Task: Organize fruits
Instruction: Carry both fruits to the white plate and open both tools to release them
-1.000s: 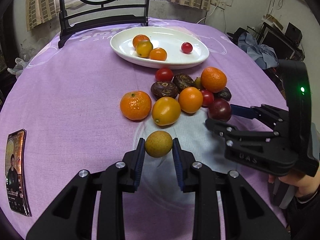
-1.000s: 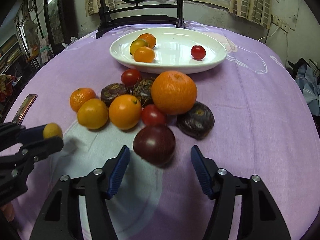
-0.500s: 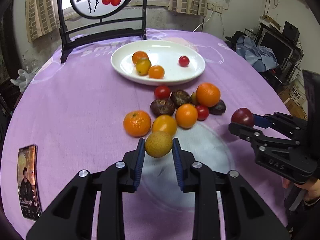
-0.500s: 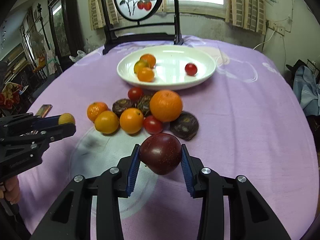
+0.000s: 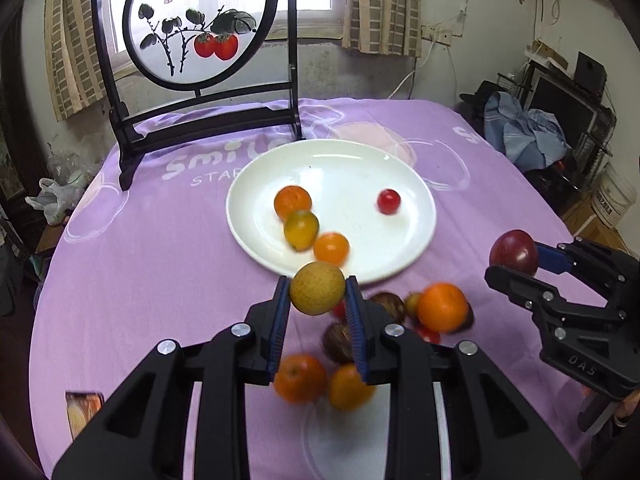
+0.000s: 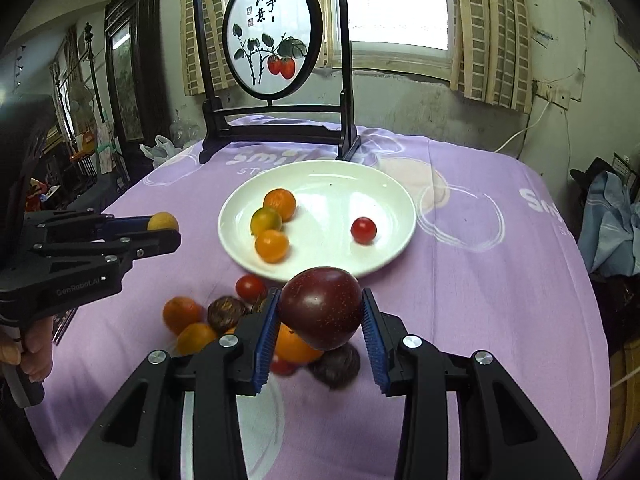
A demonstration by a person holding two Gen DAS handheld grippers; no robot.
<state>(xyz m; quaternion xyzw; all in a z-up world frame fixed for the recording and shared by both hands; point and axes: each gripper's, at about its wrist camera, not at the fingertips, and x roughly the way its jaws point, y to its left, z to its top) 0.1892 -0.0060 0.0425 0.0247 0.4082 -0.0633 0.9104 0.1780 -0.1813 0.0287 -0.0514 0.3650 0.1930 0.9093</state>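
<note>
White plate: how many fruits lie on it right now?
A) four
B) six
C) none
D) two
A: the white plate holds three orange-yellow fruits bunched on one side and one cherry tomato apart from them.

Loose fruits point(image 5: 344, 384) under the left tool point(image 5: 317, 294) are motion-blurred and partly hidden.

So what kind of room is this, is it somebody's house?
Probably a lived-in room at home, maybe a dining corner. A table with a purple cloth holds a white plate of fruit, a painted round screen stands behind it, and checked curtains hang by the window.
</note>
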